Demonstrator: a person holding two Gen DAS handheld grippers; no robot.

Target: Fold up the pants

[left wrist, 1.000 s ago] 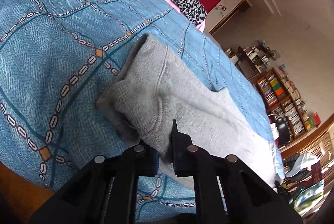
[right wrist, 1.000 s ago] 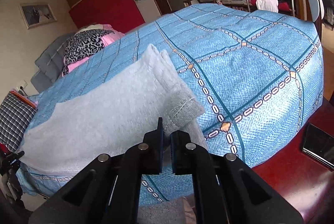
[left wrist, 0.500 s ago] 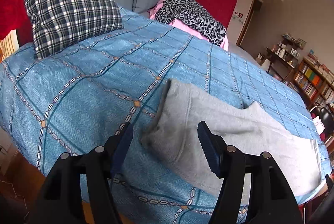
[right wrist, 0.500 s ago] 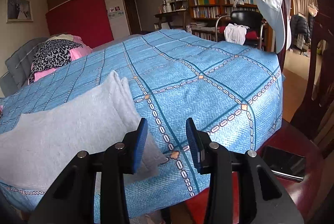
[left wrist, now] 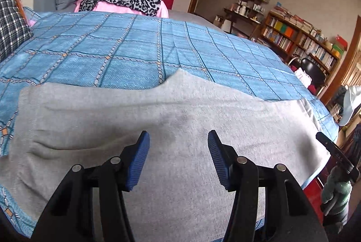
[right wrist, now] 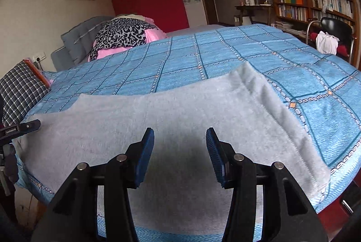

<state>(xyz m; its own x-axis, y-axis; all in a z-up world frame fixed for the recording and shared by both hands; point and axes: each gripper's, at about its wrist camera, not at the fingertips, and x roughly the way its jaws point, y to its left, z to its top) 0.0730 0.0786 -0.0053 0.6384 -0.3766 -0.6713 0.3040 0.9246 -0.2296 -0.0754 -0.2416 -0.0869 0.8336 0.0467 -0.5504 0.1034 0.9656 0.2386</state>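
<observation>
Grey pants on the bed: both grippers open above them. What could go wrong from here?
1. The grey pants lie along the near edge of the blue bedspread; a careless tug could drag them off.
2. The left gripper and right gripper hover over flat mid-fabric, so closing here may pinch the bedspread too.
3. Ripples near the left end could get folded in as creases.
</observation>
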